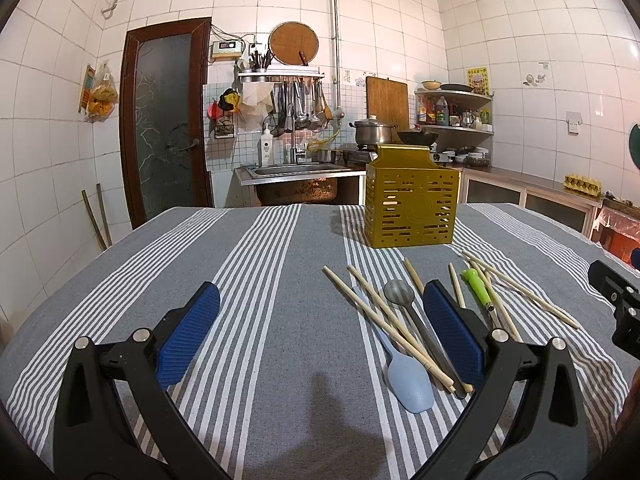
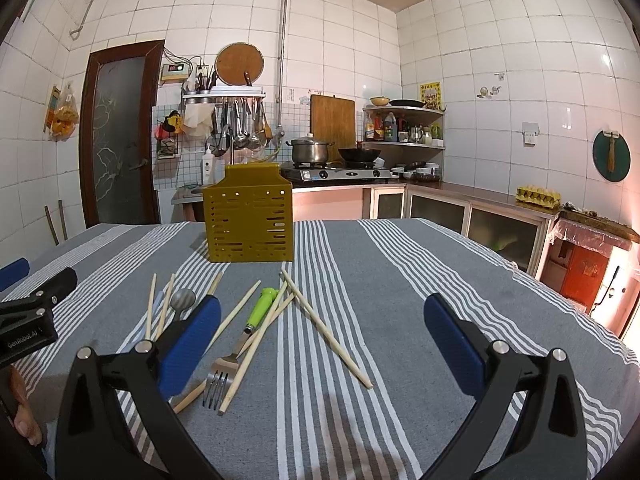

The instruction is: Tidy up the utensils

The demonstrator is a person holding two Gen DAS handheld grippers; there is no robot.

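Judged light, stiff and rather slick: chopsticks (image 2: 326,330), a green-handled fork (image 2: 244,330), a grey spoon (image 1: 416,316) and a pale blue spoon (image 1: 400,356), best pinched mid-handle, the thin sticks likely to roll. Scattered loose and crossing at centre and lower left of the right wrist view, on the striped bench (image 2: 400,280), in front of the slotted yellow holder (image 2: 249,218) standing upright. Left claw (image 1: 320,332) spread wide, empty, low in frame; right claw (image 2: 322,340) likewise wide and empty.
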